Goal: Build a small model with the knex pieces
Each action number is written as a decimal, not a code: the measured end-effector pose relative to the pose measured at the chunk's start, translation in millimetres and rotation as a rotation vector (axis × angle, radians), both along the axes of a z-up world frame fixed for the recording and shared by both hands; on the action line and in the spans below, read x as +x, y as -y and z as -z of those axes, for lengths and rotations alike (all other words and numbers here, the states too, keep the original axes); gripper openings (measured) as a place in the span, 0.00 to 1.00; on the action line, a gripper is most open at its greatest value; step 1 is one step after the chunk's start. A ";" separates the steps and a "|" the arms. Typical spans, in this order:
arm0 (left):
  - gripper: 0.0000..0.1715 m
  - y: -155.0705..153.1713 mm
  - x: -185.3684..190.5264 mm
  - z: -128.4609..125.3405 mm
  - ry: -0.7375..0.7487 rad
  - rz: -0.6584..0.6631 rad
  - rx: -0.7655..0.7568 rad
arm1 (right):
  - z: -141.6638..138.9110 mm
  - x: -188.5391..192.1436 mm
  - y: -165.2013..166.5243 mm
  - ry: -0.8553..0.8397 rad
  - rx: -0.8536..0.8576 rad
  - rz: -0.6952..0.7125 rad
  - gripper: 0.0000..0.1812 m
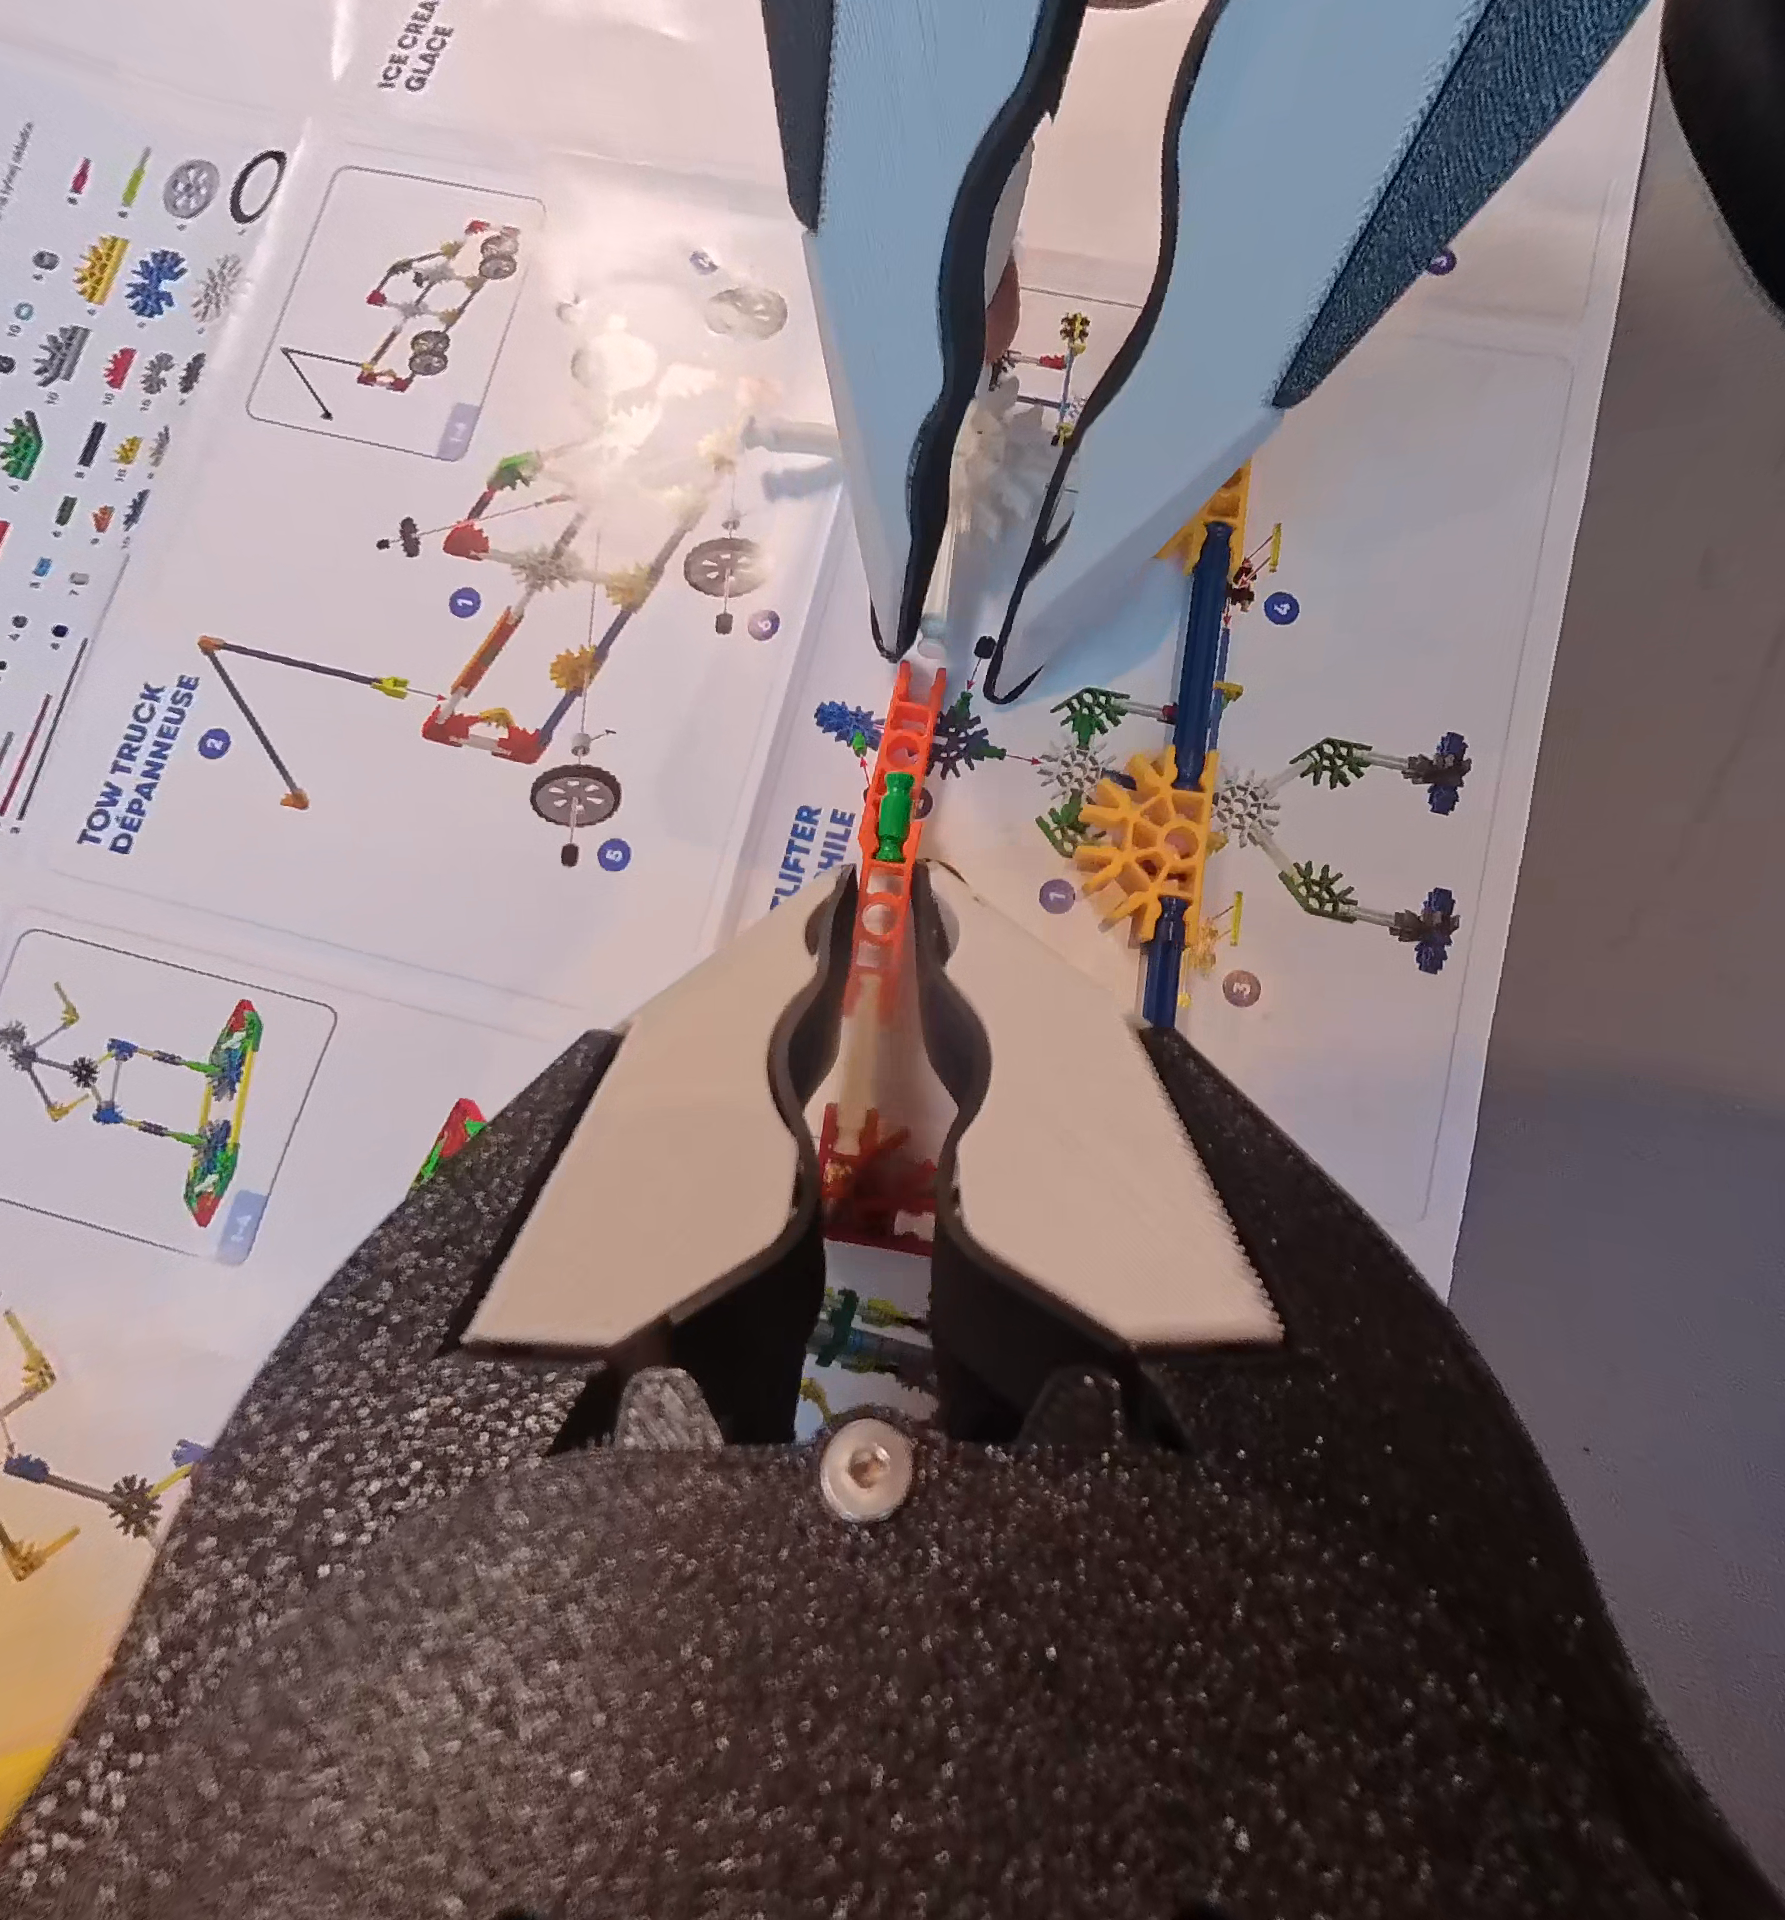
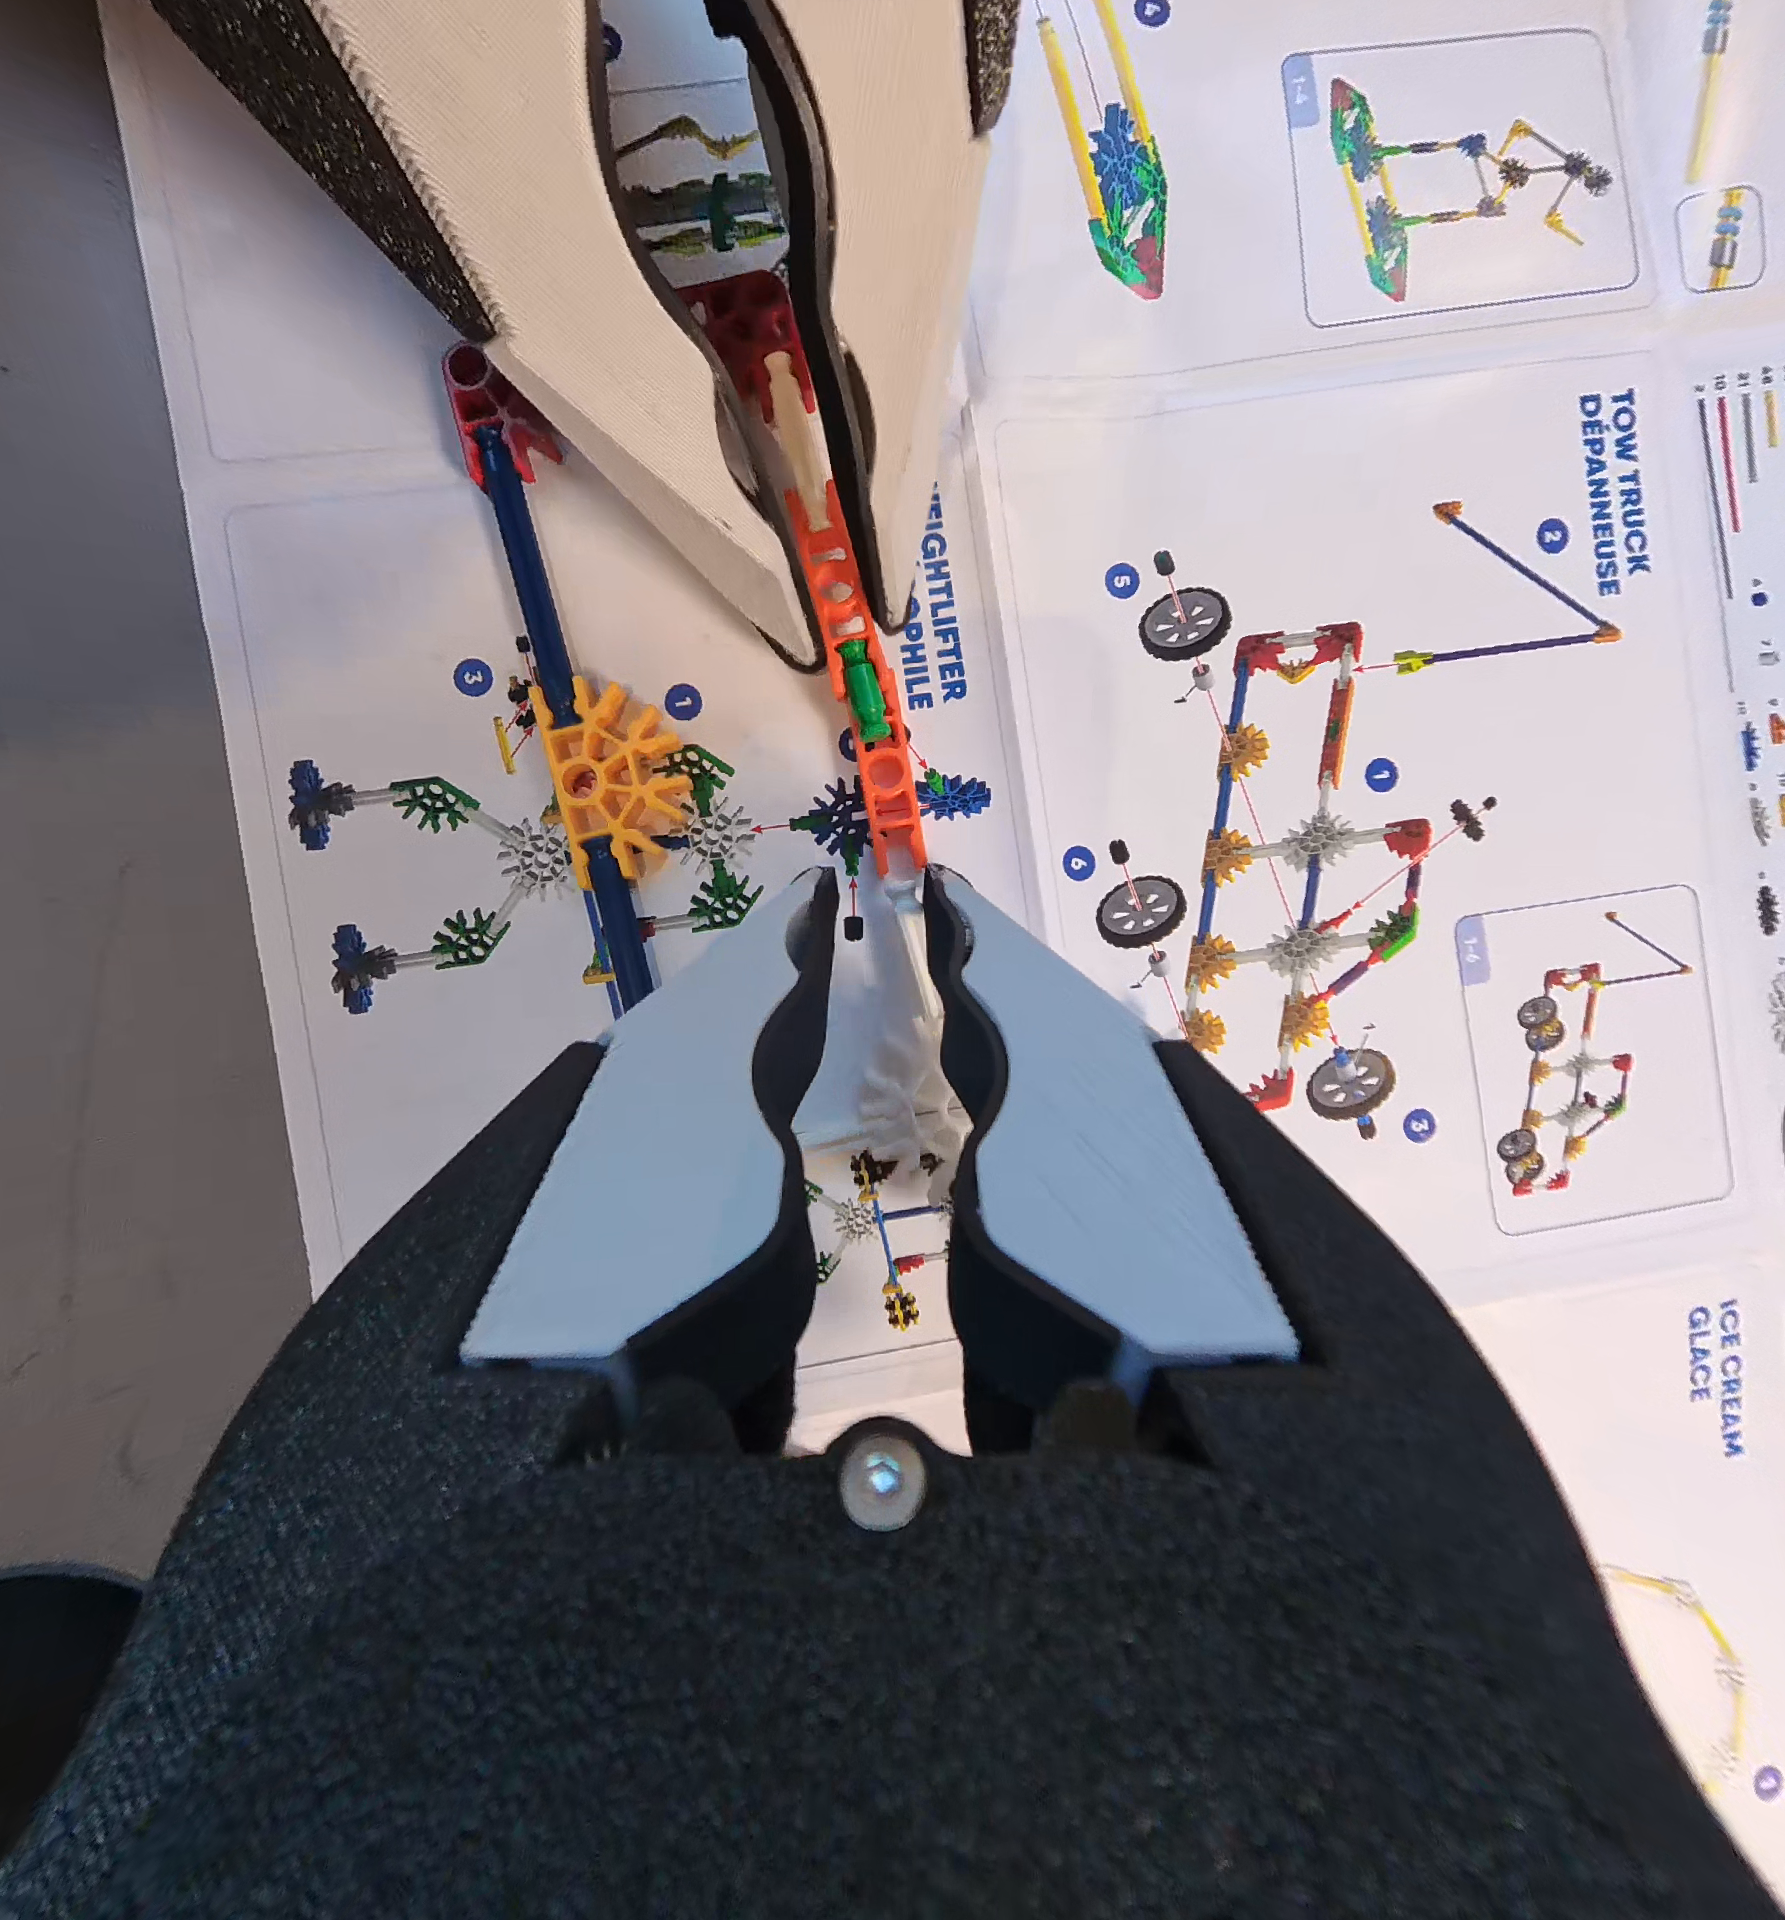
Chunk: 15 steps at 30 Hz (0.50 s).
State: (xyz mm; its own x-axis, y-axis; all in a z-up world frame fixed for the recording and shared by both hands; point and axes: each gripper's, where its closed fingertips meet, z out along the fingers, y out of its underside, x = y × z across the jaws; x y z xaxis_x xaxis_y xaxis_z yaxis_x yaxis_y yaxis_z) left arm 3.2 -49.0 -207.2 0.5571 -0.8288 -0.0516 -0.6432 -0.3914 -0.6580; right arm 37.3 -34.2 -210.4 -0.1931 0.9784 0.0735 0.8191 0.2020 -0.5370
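Note:
My left gripper [image 1: 883,878], with grey fingers, is shut on an orange connector [image 1: 904,727] with a short green rod [image 1: 895,816] clipped across it. A cream rod [image 1: 862,1049] and a red connector [image 1: 872,1164] sit behind it between the fingers. My right gripper [image 2: 877,878], with light-blue fingers, is shut on a white rod [image 2: 909,935] joined to a white snowflake connector [image 2: 898,1112]. The two grippers face each other tip to tip. The white rod's end touches the free end of the orange connector [image 2: 898,821]. The right gripper [image 1: 945,665] shows at the top of the left wrist view.
A large printed instruction sheet [image 2: 1387,468] lies under both grippers on a grey table [image 2: 36,727]. On the sheet beside the grippers lies a blue rod [image 1: 1205,623] with a yellow connector [image 2: 607,779] and a dark red connector [image 2: 493,400] at its end. About 5 cm separates my left fingertips from my right.

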 end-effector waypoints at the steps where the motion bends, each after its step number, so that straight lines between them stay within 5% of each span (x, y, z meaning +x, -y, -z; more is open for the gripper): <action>1: 0.05 -0.2 0.2 0.0 0.001 -0.004 -0.005 | 0.0 0.1 -0.2 -0.001 -0.001 0.001 0.09; 15: 0.04 -2.1 -10.9 0.3 -0.087 0.075 -0.003 | -14.8 -27.9 4.2 -0.101 0.006 -0.049 0.05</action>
